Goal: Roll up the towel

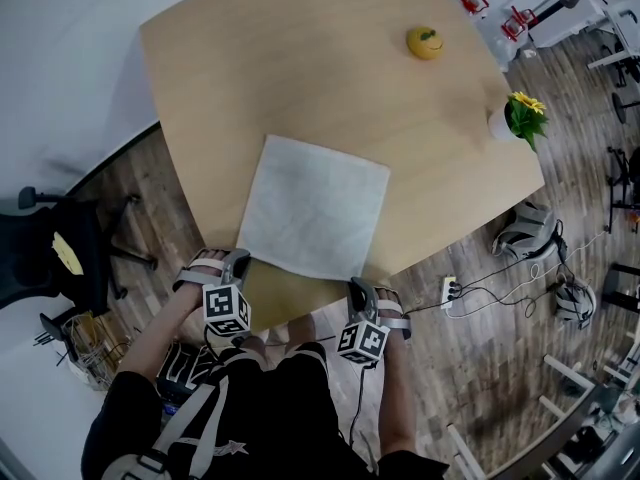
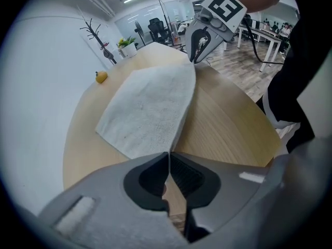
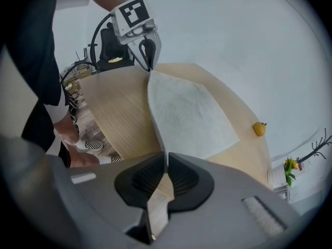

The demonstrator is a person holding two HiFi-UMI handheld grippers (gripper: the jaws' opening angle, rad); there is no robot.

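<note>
Towel [image 1: 313, 206] on table [image 1: 250, 58] — fruit [image 1: 425, 43], plant [image 1: 525, 116] behind

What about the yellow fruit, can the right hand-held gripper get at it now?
Probably not: the right hand-held gripper is shut on the towel corner, and the fruit lies far across the table.

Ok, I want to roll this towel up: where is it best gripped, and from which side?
Probably at its two near corners, approached from the table's near edge. The towel lies flat, so only its thin edge can be pinched, and rolling needs both ends lifted. The left gripper and right gripper are shut on those corners.
</note>
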